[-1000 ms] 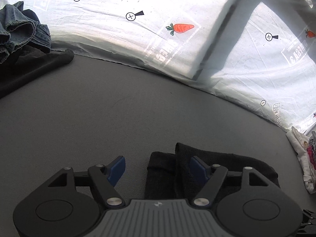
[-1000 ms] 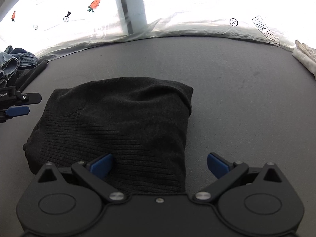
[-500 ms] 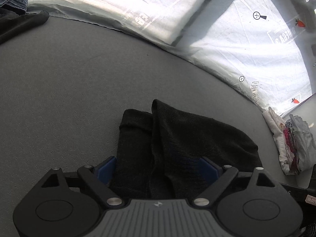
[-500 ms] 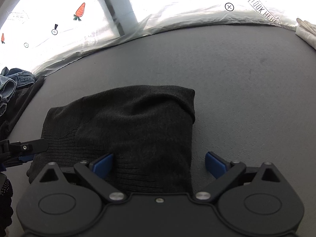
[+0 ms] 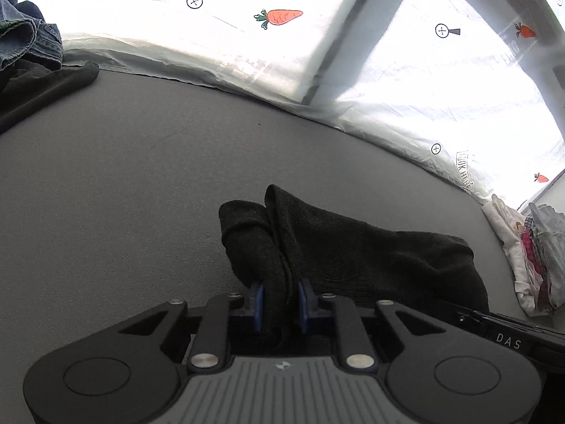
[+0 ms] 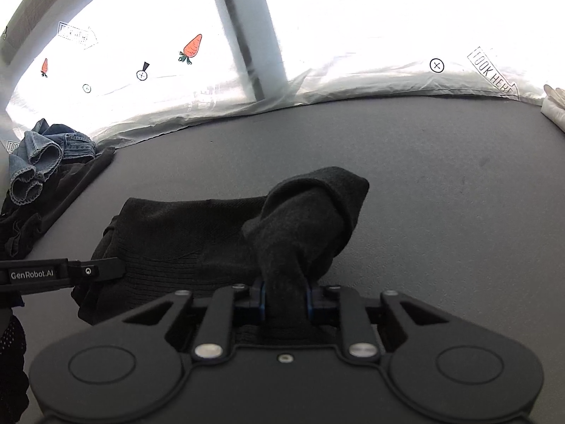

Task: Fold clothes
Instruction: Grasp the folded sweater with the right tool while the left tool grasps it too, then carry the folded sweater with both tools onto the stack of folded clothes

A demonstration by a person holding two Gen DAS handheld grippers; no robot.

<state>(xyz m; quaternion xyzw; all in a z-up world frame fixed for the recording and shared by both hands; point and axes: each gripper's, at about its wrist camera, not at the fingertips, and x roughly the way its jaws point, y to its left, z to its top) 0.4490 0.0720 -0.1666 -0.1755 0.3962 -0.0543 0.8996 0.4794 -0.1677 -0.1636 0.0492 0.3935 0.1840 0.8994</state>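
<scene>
A folded black knit sweater (image 5: 370,247) lies on the grey table (image 5: 123,176). My left gripper (image 5: 279,300) is shut on its near left edge, and the pinched cloth bunches up between the blue pads. In the right wrist view the same sweater (image 6: 183,233) shows, and my right gripper (image 6: 284,298) is shut on its near right corner, which stands up in a hump. The left gripper's arm (image 6: 60,274) shows at the sweater's left side.
A pile of denim (image 6: 42,155) and dark clothes (image 5: 31,84) lies at the table's far left. Folded light clothes (image 5: 529,258) are stacked at the right edge. A white printed plastic sheet (image 5: 247,42) rises behind the table.
Both grippers went from open around the sweater's near edge to shut on it. The gripped cloth has lifted and bunched at both ends.
</scene>
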